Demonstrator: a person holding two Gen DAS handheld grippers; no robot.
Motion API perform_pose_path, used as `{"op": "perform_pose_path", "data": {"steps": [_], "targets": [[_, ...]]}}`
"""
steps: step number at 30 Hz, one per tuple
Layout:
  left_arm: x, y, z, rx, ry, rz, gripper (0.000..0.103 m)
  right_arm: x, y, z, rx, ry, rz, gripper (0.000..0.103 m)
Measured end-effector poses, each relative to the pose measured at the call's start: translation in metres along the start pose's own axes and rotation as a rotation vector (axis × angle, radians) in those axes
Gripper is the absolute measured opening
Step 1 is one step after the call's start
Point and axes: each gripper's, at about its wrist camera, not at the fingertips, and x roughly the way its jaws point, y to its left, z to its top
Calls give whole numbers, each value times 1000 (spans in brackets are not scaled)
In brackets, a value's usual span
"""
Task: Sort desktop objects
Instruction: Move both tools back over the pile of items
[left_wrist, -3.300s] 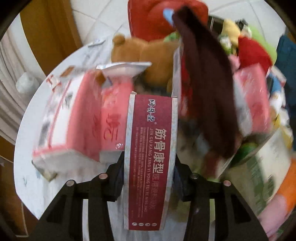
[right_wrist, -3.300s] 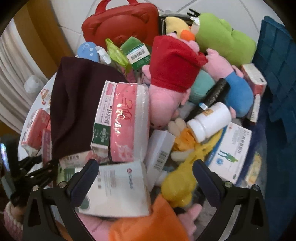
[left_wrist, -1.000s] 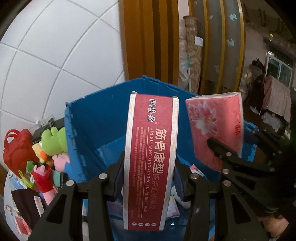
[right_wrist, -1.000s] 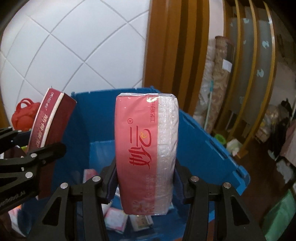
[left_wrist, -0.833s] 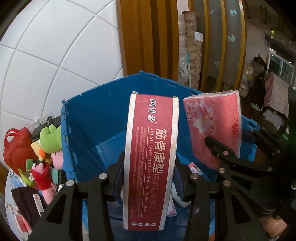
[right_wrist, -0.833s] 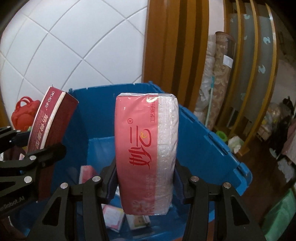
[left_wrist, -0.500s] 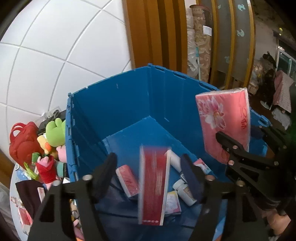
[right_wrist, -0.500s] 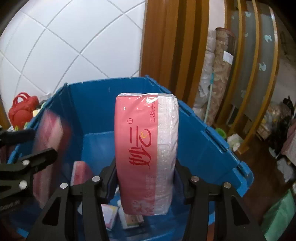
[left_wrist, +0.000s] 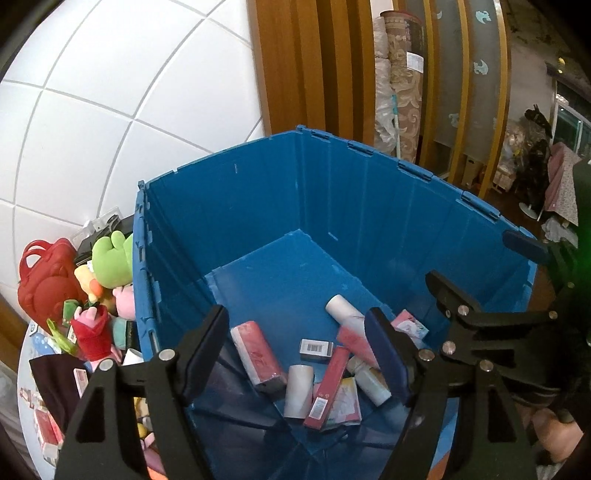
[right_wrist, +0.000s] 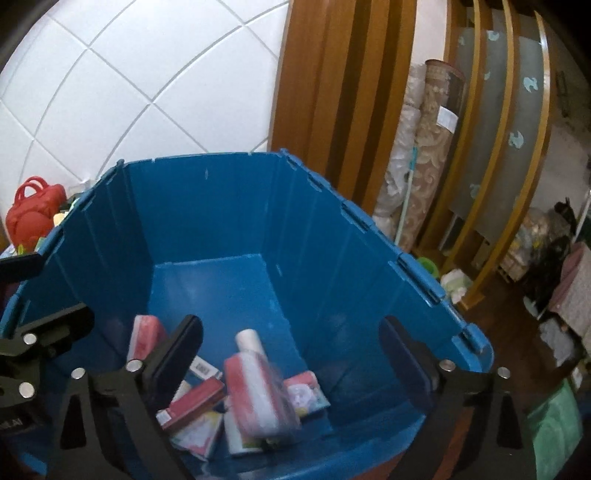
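- Left wrist view: left gripper over the blue crate, jaws apart, nothing between; they've just been opening. Red medicine box lies tilted on the pile at the crate bottom, w/ white bottles and a pink tissue pack. Box looks light, stiff; best taken across its narrow faces. Plush toys wait outside, soft, squashy.
- Right wrist view: right gripper jaws wide apart, just opened, empty. Blurred pink tissue pack low in the crate, apparently landing. Light, soft, slick wrap; grip mid-body.
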Motion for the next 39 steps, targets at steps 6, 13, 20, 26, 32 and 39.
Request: {"op": "perform_pose_path", "data": {"steps": [6, 13, 20, 26, 32, 39], "targets": [[-6, 1, -1, -4, -13, -1, 76, -2, 4, -3, -14, 22, 0, 103], [-23, 18, -6, -36, -60, -7, 76, -17, 12, -4, -18, 11, 2, 103], [-39, 45, -10, -83, -109, 2, 76, -36, 35, 2, -35, -23, 22, 103], [-55, 71, -19, -119, -150, 27, 76, -48, 54, 6, -43, -46, 55, 103], [-70, 105, -35, -162, -186, 63, 76, -61, 82, 9, -56, -77, 115, 103], [-88, 175, -74, -222, -182, 144, 76, -83, 141, 15, -101, -134, 222, 103]]}}
